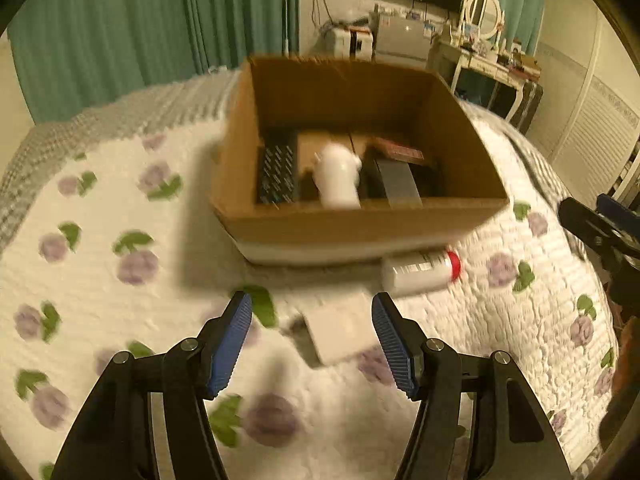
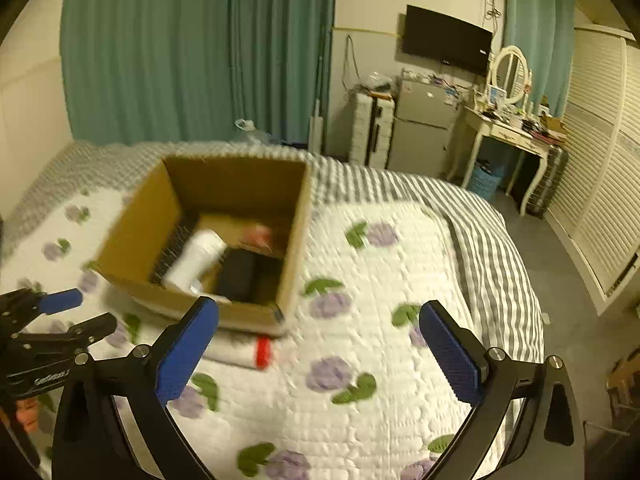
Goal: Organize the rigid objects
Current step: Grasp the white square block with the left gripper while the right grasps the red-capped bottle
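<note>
Flat white box (image 1: 342,330) on the bed quilt (image 1: 120,300), lying directly ahead of the left gripper (image 1: 312,312), framed between its blue pads (image 1: 234,334), not yet touched. Jaws spread wide and empty. Long axis hard to judge through the motion blur; apparently turned at a slant to the fingers, one corner pointing back toward the camera. Just beyond, a white bottle with a red cap (image 1: 420,270) on its side, long axis running left to right, cap to the right, resting close against the front wall of the cardboard box (image 1: 360,232). Left gripper clearly nearer to both loose items. Right gripper (image 2: 320,344) also spread wide, holding nothing, hanging over bare quilt to the right of the carton, bottle ahead and to its left. Inside the carton: a white bottle-like container (image 1: 338,178) lying across the middle, a dark patterned flat item (image 1: 277,176) against the left wall, a dark box with a grey band (image 1: 396,184) to the right, and a reddish box (image 1: 398,152) behind it. Likely next: closing on the flat white box, then lifting over the near wall.
</note>
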The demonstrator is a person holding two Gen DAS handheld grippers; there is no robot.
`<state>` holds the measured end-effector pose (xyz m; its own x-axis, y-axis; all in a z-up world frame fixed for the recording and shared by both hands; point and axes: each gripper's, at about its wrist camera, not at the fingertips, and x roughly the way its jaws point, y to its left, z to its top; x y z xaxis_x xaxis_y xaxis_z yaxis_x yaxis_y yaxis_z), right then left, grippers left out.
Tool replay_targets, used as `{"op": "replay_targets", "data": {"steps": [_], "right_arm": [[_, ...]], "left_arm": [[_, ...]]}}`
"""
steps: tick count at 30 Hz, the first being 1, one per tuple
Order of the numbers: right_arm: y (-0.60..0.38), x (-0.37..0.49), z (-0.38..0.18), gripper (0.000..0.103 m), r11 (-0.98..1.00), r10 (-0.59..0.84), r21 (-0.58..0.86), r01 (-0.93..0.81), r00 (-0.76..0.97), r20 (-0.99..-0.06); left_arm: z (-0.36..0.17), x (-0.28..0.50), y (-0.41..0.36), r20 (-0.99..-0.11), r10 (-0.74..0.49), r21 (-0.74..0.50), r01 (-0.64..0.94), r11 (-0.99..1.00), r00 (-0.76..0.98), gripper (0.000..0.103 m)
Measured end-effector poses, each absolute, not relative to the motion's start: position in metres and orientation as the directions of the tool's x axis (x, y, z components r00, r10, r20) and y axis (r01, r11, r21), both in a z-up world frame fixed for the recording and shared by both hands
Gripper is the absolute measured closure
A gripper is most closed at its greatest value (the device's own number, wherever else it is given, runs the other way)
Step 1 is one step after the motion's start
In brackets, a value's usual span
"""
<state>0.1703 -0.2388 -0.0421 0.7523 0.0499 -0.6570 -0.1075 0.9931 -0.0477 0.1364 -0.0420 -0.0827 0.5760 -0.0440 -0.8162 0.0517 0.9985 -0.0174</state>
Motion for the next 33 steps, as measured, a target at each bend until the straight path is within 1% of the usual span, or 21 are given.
{"op": "replay_targets", "data": {"steps": [4, 7, 12, 15, 16, 17, 18, 20, 22, 26, 30, 33], "right_arm": [[-0.251, 0.179, -0.073, 0.002, 0.996, 0.063, 0.004, -0.084, 0.713, -0.698], [-0.251, 0.184, -0.088, 0.002, 0.997, 0.062, 0.008, -0.080, 0.700, -0.712], [-0.250, 0.188, -0.095, 0.002, 0.995, 0.079, 0.018, -0.094, 0.700, -0.710], [-0.252, 0.190, -0.099, 0.002, 0.996, 0.086, 0.038, -0.085, 0.698, -0.711], [-0.252, 0.191, -0.099, 0.002, 0.996, 0.088, 0.044, -0.081, 0.696, -0.712], [-0.253, 0.191, -0.100, 0.002, 0.996, 0.090, 0.050, -0.077, 0.695, -0.713], [-0.253, 0.192, -0.102, 0.002, 0.995, 0.094, 0.056, -0.077, 0.691, -0.717], [-0.251, 0.194, -0.106, 0.002, 0.994, 0.104, 0.063, -0.085, 0.684, -0.722], [-0.244, 0.196, -0.111, 0.002, 0.993, 0.117, 0.067, -0.100, 0.673, -0.730], [-0.218, 0.201, -0.122, 0.002, 0.986, 0.152, 0.068, -0.154, 0.640, -0.754], [-0.192, 0.205, -0.133, 0.002, 0.977, 0.189, 0.084, -0.196, 0.610, -0.769], [-0.178, 0.210, -0.143, 0.002, 0.974, 0.202, 0.094, -0.208, 0.589, -0.783]], "left_arm": [[-0.109, 0.136, -0.060, -0.849, -0.056, -0.033, 0.053, 0.998, 0.526, 0.038], [-0.126, 0.142, -0.069, -0.869, -0.038, -0.019, 0.042, 0.999, 0.493, 0.038], [-0.145, 0.158, -0.072, -0.882, 0.033, 0.028, -0.018, 0.999, 0.469, 0.038], [-0.157, 0.165, -0.069, -0.892, 0.032, 0.015, -0.042, 0.999, 0.452, 0.038], [-0.158, 0.164, -0.067, -0.889, 0.023, 0.000, -0.049, 0.999, 0.458, 0.039], [-0.158, 0.162, -0.063, -0.883, 0.005, -0.023, -0.054, 0.998, 0.470, 0.040], [-0.158, 0.159, -0.060, -0.877, -0.005, -0.037, -0.057, 0.998, 0.480, 0.049], [-0.154, 0.153, -0.053, -0.871, -0.036, -0.070, -0.051, 0.996, 0.489, 0.049], [-0.149, 0.146, -0.047, -0.865, -0.041, -0.077, -0.052, 0.996, 0.501, 0.049], [-0.131, 0.134, -0.032, -0.838, -0.019, -0.059, -0.056, 0.997, 0.545, 0.051], [-0.122, 0.130, -0.012, -0.823, 0.027, -0.011, -0.063, 0.998, 0.567, 0.053], [-0.119, 0.132, 0.001, -0.820, 0.014, -0.022, -0.056, 0.998, 0.572, 0.053]]}}
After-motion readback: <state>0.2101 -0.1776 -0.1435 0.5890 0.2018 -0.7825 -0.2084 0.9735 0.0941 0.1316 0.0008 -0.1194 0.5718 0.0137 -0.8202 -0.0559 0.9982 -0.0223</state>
